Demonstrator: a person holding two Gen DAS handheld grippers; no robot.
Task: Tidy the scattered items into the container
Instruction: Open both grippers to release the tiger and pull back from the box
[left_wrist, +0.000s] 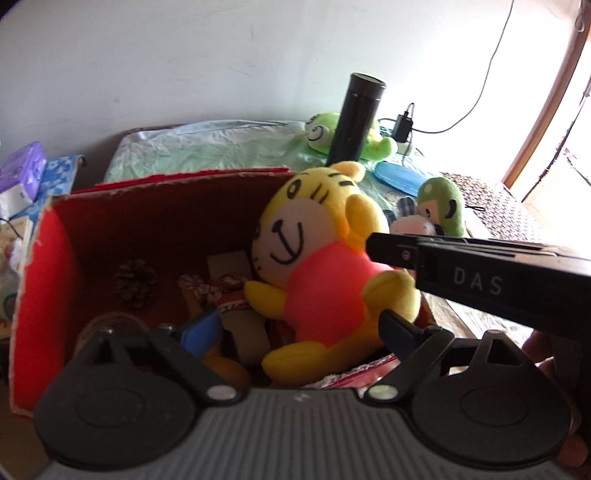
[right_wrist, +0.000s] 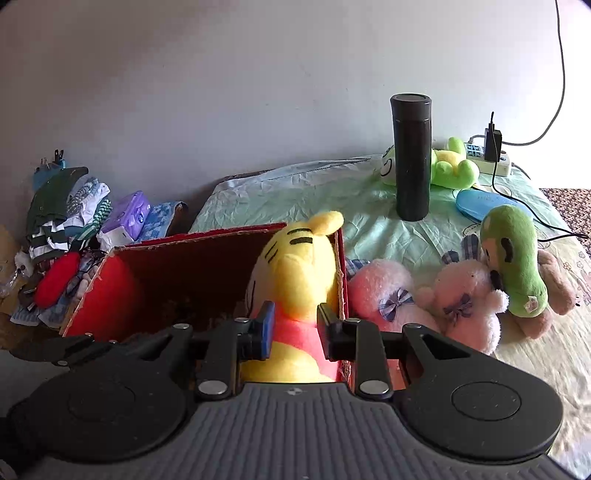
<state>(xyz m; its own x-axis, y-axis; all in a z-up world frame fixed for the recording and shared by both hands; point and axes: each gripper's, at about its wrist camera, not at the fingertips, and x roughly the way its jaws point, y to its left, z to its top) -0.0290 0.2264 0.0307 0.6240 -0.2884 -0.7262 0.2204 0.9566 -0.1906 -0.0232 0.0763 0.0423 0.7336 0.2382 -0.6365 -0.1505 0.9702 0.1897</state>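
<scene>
My right claw (right_wrist: 295, 326) is clamped on the yellow tiger plush (right_wrist: 299, 273), which sits in the red cardboard box (right_wrist: 110, 295) right in front of me. My left claw (left_wrist: 299, 325) hangs wide open, holding nothing. Pink plush (right_wrist: 373, 291) and green plush (right_wrist: 513, 258) lie off to the right on the bed (right_wrist: 295, 192).

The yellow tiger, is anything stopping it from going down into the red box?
Partly. The tiger already sits inside the red box, but it rests on a pile of things at the bottom, beside a pinecone. The right gripper pinches its body.
</scene>
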